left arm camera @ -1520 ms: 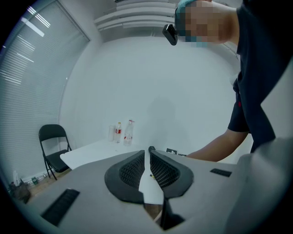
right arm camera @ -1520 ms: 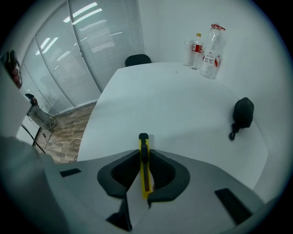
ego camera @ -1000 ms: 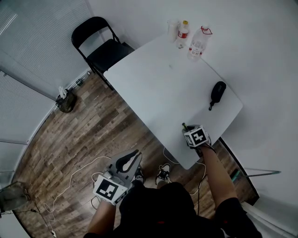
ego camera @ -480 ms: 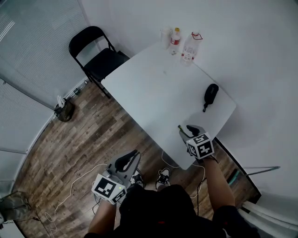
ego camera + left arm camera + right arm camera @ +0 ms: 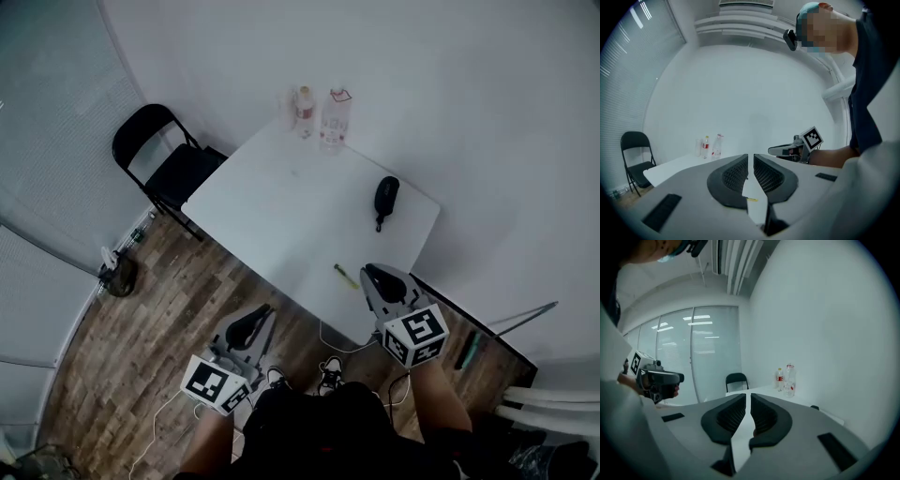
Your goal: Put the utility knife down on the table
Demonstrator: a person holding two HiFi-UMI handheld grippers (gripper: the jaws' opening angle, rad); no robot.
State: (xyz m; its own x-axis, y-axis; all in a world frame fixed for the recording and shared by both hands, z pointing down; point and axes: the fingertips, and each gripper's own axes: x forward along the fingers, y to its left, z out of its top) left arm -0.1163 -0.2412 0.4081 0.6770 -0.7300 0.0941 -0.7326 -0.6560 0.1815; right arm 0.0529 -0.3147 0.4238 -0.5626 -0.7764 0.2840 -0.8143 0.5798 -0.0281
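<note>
The utility knife (image 5: 345,276), a slim yellow-green thing, lies on the white table (image 5: 281,206) close to its near edge. My right gripper (image 5: 378,276) hangs just right of it, lifted off the table. Its jaws are closing to a thin slit with nothing between them. In the right gripper view the pads (image 5: 761,418) frame only the table beyond. My left gripper (image 5: 255,322) is held over the floor, short of the table, jaws together and empty. Through its slit a yellow bit of the knife (image 5: 751,199) shows.
A black pouch (image 5: 384,197) lies near the table's right edge. Two bottles (image 5: 335,117) stand at the far corner. A black folding chair (image 5: 164,164) is at the left end, a bag (image 5: 117,277) on the wood floor, and cables by the person's feet.
The right gripper opened, left the knife lying on the table, rose away and drew its jaws together. The left gripper lifted a little. The head camera now sits higher.
</note>
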